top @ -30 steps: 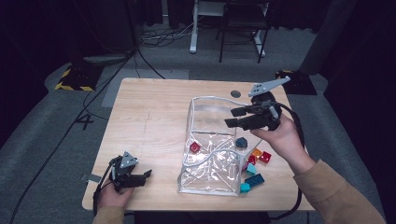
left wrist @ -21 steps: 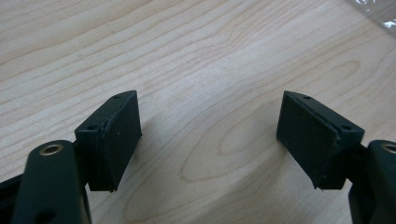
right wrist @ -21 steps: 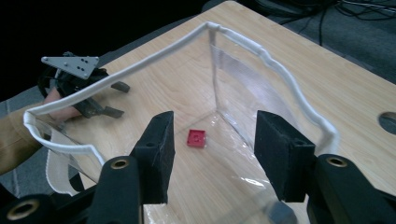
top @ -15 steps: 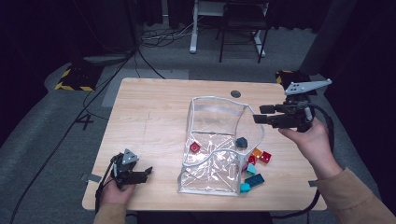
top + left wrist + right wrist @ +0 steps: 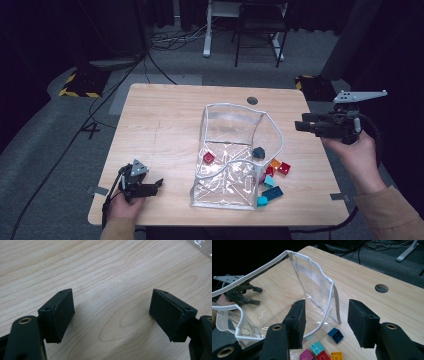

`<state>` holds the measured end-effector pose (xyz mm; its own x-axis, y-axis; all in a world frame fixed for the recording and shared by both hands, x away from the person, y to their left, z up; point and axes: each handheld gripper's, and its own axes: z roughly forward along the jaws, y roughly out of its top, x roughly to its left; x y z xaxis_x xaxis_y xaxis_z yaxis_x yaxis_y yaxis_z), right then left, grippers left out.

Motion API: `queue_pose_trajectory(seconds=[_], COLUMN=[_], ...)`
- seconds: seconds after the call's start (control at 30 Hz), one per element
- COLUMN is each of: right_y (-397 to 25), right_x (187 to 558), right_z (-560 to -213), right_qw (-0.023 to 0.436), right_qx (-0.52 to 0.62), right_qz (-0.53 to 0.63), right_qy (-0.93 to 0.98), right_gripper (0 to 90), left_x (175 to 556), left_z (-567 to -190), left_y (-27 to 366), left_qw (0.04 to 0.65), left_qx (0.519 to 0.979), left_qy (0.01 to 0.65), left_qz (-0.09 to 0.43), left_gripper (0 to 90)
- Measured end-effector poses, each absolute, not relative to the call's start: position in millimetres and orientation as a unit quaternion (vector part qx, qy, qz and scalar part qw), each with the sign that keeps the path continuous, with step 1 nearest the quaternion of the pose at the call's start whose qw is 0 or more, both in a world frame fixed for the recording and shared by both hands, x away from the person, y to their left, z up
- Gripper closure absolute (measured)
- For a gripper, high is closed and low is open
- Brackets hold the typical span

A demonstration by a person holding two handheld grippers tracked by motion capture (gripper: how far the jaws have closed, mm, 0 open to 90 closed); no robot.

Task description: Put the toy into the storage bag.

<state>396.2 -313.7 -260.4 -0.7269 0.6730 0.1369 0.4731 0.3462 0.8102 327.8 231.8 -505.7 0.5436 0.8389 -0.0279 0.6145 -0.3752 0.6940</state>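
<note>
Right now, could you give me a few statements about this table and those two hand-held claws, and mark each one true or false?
1. The clear bag stands open on the table. True.
2. The right gripper grips a block. False: its jaws are open and empty.
3. A red block lies inside the bag. True.
4. The left gripper is clamped shut. False: its jaws are apart above bare wood.
5. Several blocks lie beside the bag. True.

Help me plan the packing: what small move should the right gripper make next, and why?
Probably lower the open right gripper onto the dark blue toy brick beside the clear plastic bag with white piping. Its jaws are apart with nothing between them, and that brick lies nearest ahead of them on the wooden table, outside the bag, near other loose bricks.
</note>
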Motion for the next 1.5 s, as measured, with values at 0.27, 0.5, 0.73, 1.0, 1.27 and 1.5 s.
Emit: queue_pose_trajectory(seconds=[0.27, 0.5, 0.73, 1.0, 1.27, 1.5], right_y=[-329.1, -336.9, -341.6, -341.3, -339.6, -342.1], right_x=[398.2, 405.7, 412.8, 411.9, 409.2, 407.2], right_z=[-278.6, -309.6, -347.1, -381.9, -414.7, -443.9], right_qw=[0.125, 0.123, 0.11, 0.105, 0.102, 0.09], right_qx=[0.371, 0.396, 0.416, 0.427, 0.435, 0.446], right_qz=[0.45, 0.44, 0.422, 0.402, 0.374, 0.356], right_qy=[0.803, 0.797, 0.798, 0.803, 0.813, 0.816], right_gripper=[48.7, 48.9, 49.5, 49.4, 48.6, 48.7], left_x=[327.8, 327.9, 327.8, 327.8, 327.8, 327.8], left_z=[-505.7, -505.7, -505.7, -505.7, -505.7, -505.7], left_y=[231.9, 231.8, 231.8, 231.8, 231.8, 231.8], left_qw=[0.335, 0.335, 0.335, 0.335, 0.335, 0.335], left_qx=[0.812, 0.812, 0.812, 0.812, 0.812, 0.812], left_qy=[0.447, 0.447, 0.447, 0.447, 0.447, 0.447], left_qz=[0.167, 0.167, 0.167, 0.167, 0.167, 0.167], left_gripper=[20.6, 20.6, 20.6, 20.6, 20.6, 20.6])
